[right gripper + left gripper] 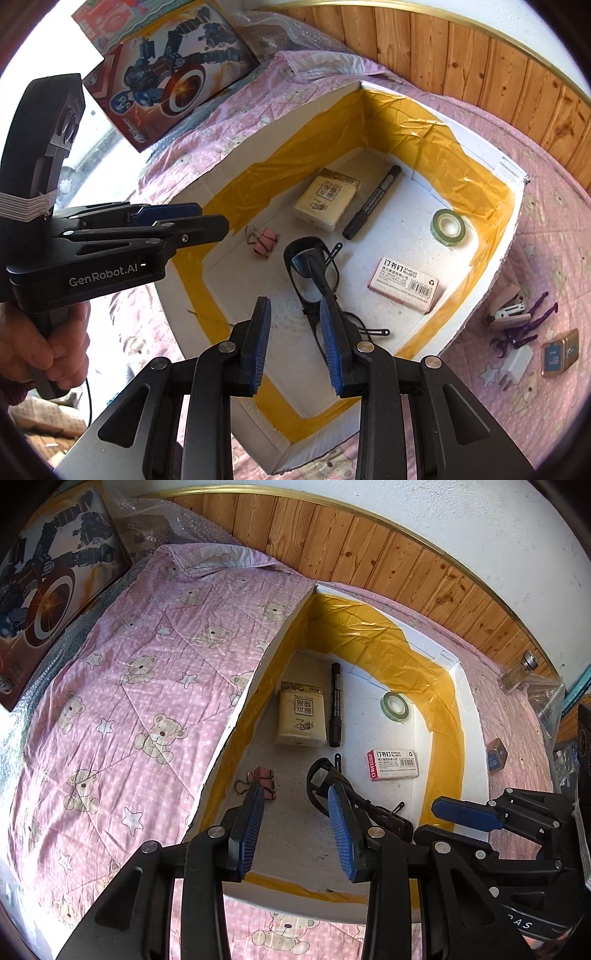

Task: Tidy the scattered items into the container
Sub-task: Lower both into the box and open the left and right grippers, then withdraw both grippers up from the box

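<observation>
White box (515, 236) with yellow tape sits on a pink quilt (122, 686). Inside it: tissue pack (325, 199), black marker (372, 201), tape roll (448, 227), staples box (404, 284), pink binder clip (264, 240), glasses (314, 267). Both claws hover over the box: right claw (295, 345) wide open, empty; left claw (297, 829) wide open, empty. Stapler (508, 312), small tin (559, 352) and white charger (515, 365) lie on the quilt beside the box.

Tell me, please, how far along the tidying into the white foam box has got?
Mostly done: inside the white foam box lie a tissue pack, black marker, green tape roll, staples box, pink binder clip and black glasses. Both grippers hover open, holding nothing. Left on the quilt: a stapler, purple figure, white charger and small tin.
</observation>
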`<state>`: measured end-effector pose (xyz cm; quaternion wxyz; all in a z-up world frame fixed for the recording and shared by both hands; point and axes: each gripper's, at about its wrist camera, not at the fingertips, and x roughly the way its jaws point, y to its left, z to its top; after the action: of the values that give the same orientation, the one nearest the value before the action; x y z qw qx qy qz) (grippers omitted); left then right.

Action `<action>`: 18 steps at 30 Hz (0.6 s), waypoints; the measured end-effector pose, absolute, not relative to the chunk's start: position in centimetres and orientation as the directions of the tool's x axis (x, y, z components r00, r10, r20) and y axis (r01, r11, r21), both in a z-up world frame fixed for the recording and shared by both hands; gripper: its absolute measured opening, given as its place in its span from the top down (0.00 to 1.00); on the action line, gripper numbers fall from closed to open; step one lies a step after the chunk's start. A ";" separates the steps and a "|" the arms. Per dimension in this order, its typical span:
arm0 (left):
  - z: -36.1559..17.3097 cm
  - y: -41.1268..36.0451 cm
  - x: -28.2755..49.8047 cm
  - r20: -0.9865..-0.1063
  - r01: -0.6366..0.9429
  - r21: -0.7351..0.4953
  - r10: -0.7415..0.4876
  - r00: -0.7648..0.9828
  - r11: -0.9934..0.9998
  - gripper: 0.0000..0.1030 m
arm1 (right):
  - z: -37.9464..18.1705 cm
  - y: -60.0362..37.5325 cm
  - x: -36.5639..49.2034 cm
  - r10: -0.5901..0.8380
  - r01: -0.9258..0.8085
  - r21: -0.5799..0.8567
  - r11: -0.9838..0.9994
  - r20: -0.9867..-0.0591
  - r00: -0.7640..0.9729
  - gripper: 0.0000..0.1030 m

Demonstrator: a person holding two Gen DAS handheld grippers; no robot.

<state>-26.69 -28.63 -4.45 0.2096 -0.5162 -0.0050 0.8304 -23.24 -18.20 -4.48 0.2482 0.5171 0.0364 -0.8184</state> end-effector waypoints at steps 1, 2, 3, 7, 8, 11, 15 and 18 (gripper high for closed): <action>-4.3 -28.5 -26.4 -0.855 -0.349 -0.219 0.351 -0.382 -0.911 0.63 | -4.4 -18.2 -23.0 -0.368 0.444 0.196 -0.874 -0.864 -0.343 0.71; -4.1 -28.4 -26.0 -0.855 -0.355 -0.212 0.349 -0.385 -0.911 0.63 | -4.3 -18.1 -22.9 -0.368 0.443 0.196 -0.875 -0.864 -0.344 0.71; -4.0 -28.3 -25.6 -0.854 -0.363 -0.205 0.348 -0.387 -0.909 0.63 | -4.2 -18.1 -22.7 -0.368 0.442 0.197 -0.875 -0.863 -0.345 0.71; -3.3 -27.4 -24.2 -0.850 -0.397 -0.167 0.336 -0.406 -0.902 0.63 | -4.0 -18.0 -22.0 -0.370 0.438 0.199 -0.876 -0.862 -0.348 0.70; -3.1 -27.3 -23.9 -0.848 -0.403 -0.160 0.335 -0.411 -0.901 0.63 | -3.9 -18.0 -21.8 -0.371 0.438 0.200 -0.877 -0.861 -0.349 0.70; -2.5 -26.9 -23.1 -0.841 -0.423 -0.141 0.334 -0.426 -0.895 0.63 | -3.4 -17.9 -21.2 -0.371 0.438 0.197 -0.877 -0.857 -0.356 0.70; -1.6 -26.5 -22.1 -0.830 -0.445 -0.121 0.337 -0.444 -0.887 0.63 | -2.7 -17.5 -20.6 -0.372 0.434 0.196 -0.879 -0.852 -0.369 0.70; -0.9 -26.2 -21.4 -0.823 -0.455 -0.114 0.341 -0.455 -0.883 0.63 | -2.2 -17.2 -20.1 -0.380 0.427 0.205 -0.880 -0.846 -0.375 0.70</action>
<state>-21.40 -26.24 -0.88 0.2339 -0.4669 0.0611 0.8506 -20.06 -17.21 -2.18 0.2434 0.5031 0.0238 -0.8289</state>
